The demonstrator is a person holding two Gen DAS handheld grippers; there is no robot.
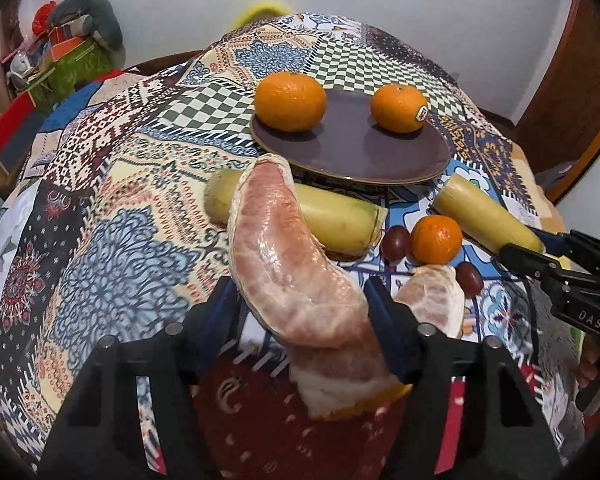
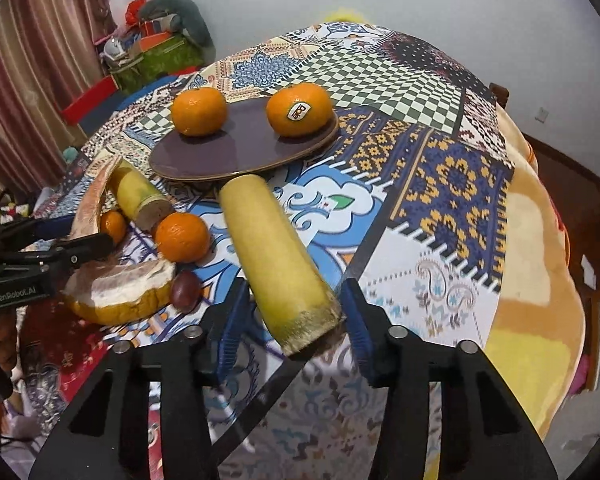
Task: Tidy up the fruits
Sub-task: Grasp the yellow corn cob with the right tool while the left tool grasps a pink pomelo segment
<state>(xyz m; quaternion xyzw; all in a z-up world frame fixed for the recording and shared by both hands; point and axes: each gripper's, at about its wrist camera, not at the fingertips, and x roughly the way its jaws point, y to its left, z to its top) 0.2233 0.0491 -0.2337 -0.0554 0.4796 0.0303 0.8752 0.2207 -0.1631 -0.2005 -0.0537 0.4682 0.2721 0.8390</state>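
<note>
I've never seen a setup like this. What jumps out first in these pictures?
A big pink pomelo wedge sits between the left gripper's blue fingers, close to the camera. A yellow cane piece lies between the right gripper's fingers. Behind, two oranges sit on a dark plate on the loud patchwork cloth.

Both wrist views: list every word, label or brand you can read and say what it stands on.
"Dole": sticker on the right-hand orange on the plate.
"GenRobot.AI": body of the left tool, seen in the right wrist view.
"DAS": body of the right tool, seen in the left wrist view.
The same sticker in the left wrist view is too small to read.
</note>
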